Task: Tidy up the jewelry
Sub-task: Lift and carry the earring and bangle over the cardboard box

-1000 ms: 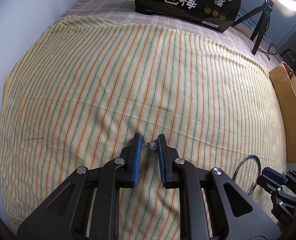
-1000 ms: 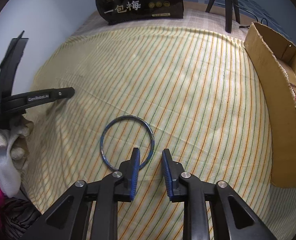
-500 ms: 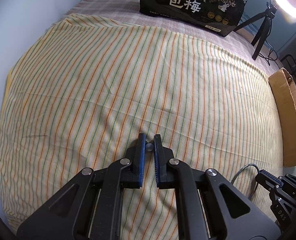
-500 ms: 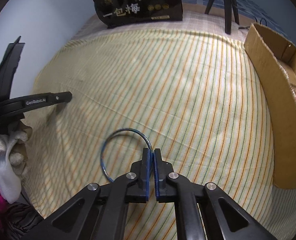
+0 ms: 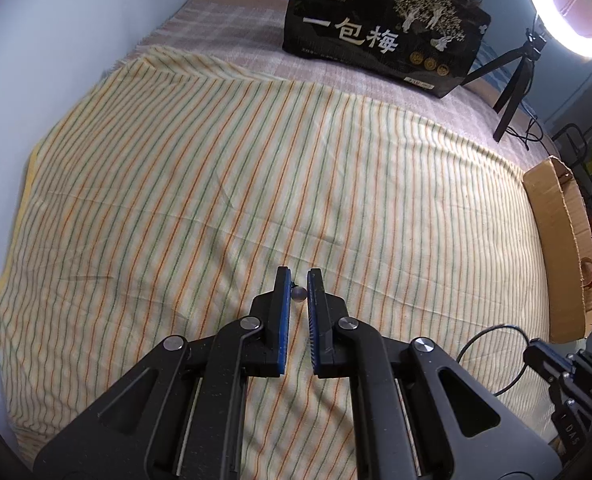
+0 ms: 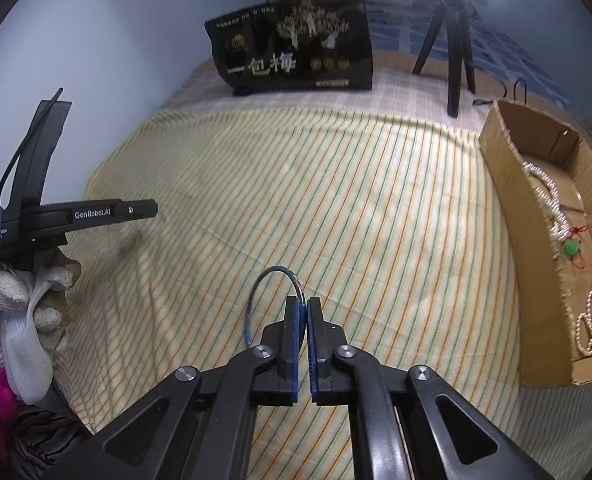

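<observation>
Left hand-held gripper (image 5: pixel 299 278) pinches a bead (image 5: pixel 298 294); right hand-held gripper (image 6: pixel 302 304) clamps the bangle (image 6: pixel 270 285) (rim only).

Matt striped cloth (image 5: pixel 256 168), rough cardboard box (image 6: pixel 536 240)

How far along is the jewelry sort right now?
Done: pearl strands and a green pendant already lie in the cardboard box. In hand: the right tongs are shut on the blue bangle, the left tongs on a small bead earring. Left: drop both in the box; no other loose jewelry shows on the striped cloth.
</observation>
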`<state>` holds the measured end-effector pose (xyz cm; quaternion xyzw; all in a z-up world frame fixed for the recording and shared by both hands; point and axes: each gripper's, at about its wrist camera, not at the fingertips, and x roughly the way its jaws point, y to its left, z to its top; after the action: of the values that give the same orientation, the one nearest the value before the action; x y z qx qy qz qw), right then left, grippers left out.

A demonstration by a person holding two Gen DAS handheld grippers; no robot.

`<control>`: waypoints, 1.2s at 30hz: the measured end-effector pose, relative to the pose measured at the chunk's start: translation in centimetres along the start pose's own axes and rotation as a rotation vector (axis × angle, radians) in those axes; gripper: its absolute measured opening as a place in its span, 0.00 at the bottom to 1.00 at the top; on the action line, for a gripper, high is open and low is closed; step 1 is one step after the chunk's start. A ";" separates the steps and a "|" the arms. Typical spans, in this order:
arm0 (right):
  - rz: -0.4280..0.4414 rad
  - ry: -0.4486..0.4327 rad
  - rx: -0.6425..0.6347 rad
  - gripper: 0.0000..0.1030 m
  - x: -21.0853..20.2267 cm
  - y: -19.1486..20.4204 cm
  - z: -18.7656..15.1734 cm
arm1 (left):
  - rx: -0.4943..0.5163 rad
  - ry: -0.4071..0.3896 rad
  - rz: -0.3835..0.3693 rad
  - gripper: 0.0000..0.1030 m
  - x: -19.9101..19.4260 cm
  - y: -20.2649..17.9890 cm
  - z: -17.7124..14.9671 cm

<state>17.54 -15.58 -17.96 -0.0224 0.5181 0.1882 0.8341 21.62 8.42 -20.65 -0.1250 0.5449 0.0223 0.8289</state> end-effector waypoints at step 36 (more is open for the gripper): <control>-0.137 -0.287 0.115 0.00 -12.2 -9.0 1.2 | 0.305 -0.125 -0.210 0.06 -7.7 -17.7 -4.0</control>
<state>16.84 -27.14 -8.20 0.0174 0.4007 0.1023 0.9103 17.93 -8.86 -11.92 -0.0526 0.4732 -0.1392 0.8683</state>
